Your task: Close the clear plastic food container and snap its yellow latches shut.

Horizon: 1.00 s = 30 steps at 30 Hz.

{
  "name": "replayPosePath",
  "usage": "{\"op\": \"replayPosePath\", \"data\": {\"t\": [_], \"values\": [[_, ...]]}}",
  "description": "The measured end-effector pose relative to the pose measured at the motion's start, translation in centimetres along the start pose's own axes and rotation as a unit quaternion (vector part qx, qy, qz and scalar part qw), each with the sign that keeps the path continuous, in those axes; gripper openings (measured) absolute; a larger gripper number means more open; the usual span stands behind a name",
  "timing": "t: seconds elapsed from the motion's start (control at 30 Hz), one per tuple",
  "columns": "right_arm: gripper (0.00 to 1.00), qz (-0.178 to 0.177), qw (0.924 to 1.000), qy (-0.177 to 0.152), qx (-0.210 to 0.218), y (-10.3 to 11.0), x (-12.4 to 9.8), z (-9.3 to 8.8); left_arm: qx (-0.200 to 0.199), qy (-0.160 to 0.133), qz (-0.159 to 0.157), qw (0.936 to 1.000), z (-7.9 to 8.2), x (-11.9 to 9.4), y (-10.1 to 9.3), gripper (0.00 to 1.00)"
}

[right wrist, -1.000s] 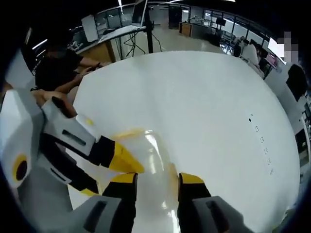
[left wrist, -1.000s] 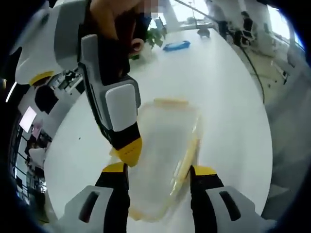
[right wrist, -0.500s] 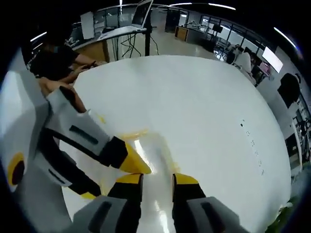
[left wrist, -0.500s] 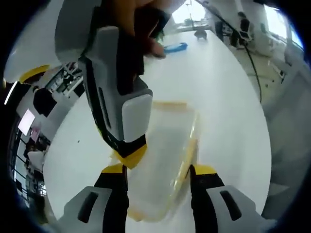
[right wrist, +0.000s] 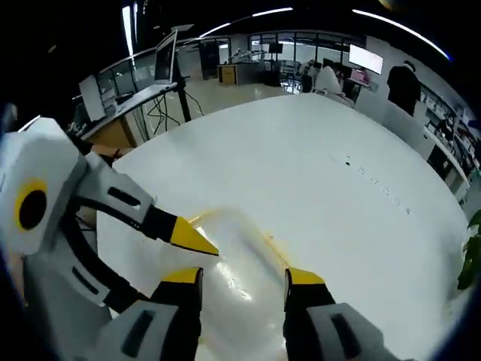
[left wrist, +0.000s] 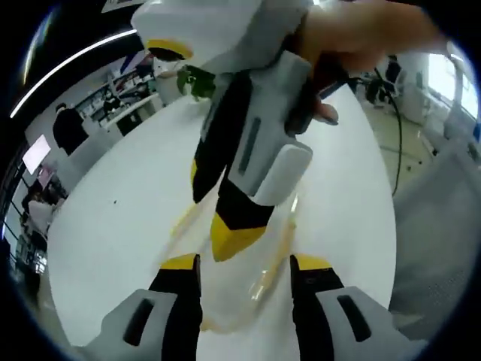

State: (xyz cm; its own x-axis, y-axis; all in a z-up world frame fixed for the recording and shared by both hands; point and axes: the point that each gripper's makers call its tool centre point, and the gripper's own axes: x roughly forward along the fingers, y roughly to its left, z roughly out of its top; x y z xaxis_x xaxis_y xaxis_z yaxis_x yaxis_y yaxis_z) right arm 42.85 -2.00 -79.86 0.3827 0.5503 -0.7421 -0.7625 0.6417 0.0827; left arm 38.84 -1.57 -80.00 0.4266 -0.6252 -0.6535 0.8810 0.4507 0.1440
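The clear plastic container [left wrist: 242, 297] lies on the white table [left wrist: 113, 226] between the two jaws of my left gripper [left wrist: 246, 265], which stands open astride it. A yellow latch [left wrist: 276, 254] runs along its right side. My right gripper [left wrist: 234, 235] comes down from the top in a hand [left wrist: 353, 37], its yellow tip on the lid. In the right gripper view the container's lid [right wrist: 239, 259] shows just ahead of my right gripper [right wrist: 244, 277], whose jaws stand apart. The left gripper [right wrist: 192, 235] reaches in from the left, its yellow tip at the container's edge.
The round white table [right wrist: 316, 165] stretches far ahead. A green plant [right wrist: 473, 252] stands at its right edge and also shows as a plant [left wrist: 197, 77] behind the right gripper. Desks, screens and people are beyond the table. A grey surface [left wrist: 436, 226] lies off the table's right.
My right gripper's jaws narrowed half a second ago and now stand wider. The right gripper has swung over the lid, and both views have tilted. The container stays between my left jaws.
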Motion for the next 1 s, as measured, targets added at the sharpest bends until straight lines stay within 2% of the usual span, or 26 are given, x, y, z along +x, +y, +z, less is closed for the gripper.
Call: {"op": "replayPosePath", "data": {"t": [0.1,0.23,0.43,0.5,0.57,0.77,1.0], "values": [[0.44,-0.002,0.9996,-0.021,0.017,0.0,-1.3,0.2,-0.037,-0.034,0.005,0.9987,1.1,-0.8,0.4,0.48],[0.45,-0.015,0.9982,-0.046,0.035,-0.3,-2.8,0.3,-0.052,-0.049,0.034,0.9969,1.4,-2.0,2.0,0.49],[0.46,-0.038,0.9957,-0.064,0.056,-1.0,-4.5,-0.6,-0.089,-0.055,0.059,0.9927,0.3,-3.3,3.6,0.5],[0.48,-0.048,0.9936,-0.078,0.066,-1.4,-4.8,-0.7,-0.132,-0.063,0.059,0.9874,0.0,-3.7,3.8,0.51],[0.49,-0.055,0.9904,-0.096,0.084,-1.7,-5.2,-0.8,-0.15,-0.073,0.065,0.9838,-0.2,-4.0,4.3,0.52],[0.49,-0.063,0.9879,-0.095,0.105,-1.9,-5.7,-2.0,-0.174,-0.066,0.081,0.9792,-1.6,-4.3,4.8,0.54],[0.49,-0.069,0.9853,-0.088,0.129,-1.9,-5.2,-3.5,-0.189,-0.055,0.095,0.9758,-2.4,-3.9,5.2,0.53]]}}
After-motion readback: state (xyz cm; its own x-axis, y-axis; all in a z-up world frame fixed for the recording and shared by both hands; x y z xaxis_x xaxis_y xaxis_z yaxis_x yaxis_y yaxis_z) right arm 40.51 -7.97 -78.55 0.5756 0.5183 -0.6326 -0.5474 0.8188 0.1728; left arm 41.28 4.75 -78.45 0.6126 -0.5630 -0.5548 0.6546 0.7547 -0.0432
